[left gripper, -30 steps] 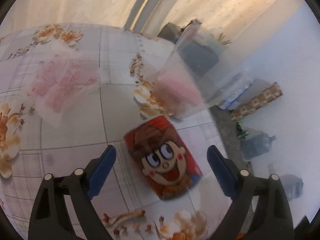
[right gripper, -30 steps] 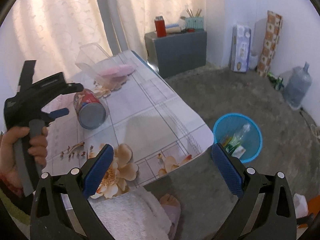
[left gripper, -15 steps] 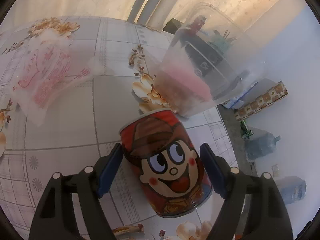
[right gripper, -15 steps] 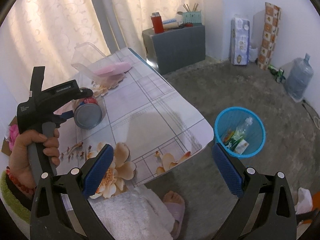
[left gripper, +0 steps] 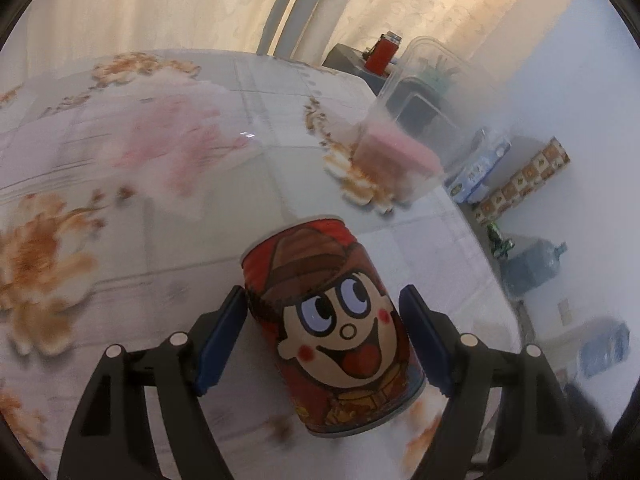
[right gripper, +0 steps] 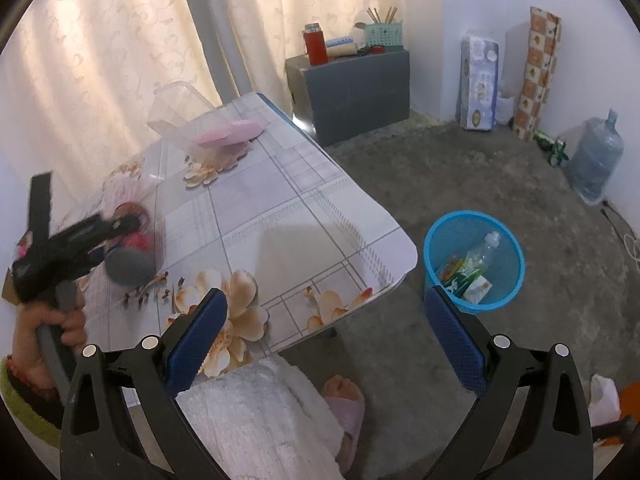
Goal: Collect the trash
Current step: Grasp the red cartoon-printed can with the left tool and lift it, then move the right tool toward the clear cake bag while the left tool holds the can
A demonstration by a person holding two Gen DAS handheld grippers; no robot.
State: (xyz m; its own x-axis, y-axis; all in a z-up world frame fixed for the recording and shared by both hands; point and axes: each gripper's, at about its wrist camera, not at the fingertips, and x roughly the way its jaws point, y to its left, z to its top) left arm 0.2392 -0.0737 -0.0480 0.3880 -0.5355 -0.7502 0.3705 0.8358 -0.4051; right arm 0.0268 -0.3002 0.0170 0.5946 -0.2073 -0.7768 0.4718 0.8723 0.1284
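A red can with a cartoon face [left gripper: 332,332] is held between the blue pads of my left gripper [left gripper: 326,330], lifted a little above the floral tablecloth [left gripper: 160,240]. In the right wrist view the left gripper [right gripper: 100,236] and the can [right gripper: 130,264] are blurred at the table's left side. My right gripper [right gripper: 324,336] is open and empty, held above the table's front edge. A blue trash basket [right gripper: 474,262] with a bottle and wrappers stands on the floor to the right of the table.
A clear plastic box with a pink thing inside [left gripper: 404,136] and a pink-printed plastic bag [left gripper: 176,148] lie on the table. A grey cabinet [right gripper: 352,84], a water jug [right gripper: 596,160] and rolls stand along the wall. My foot [right gripper: 344,396] is under the table's edge.
My left gripper has closed its pads on the can and raised it from the table. My right gripper has stayed open, shifting slightly.
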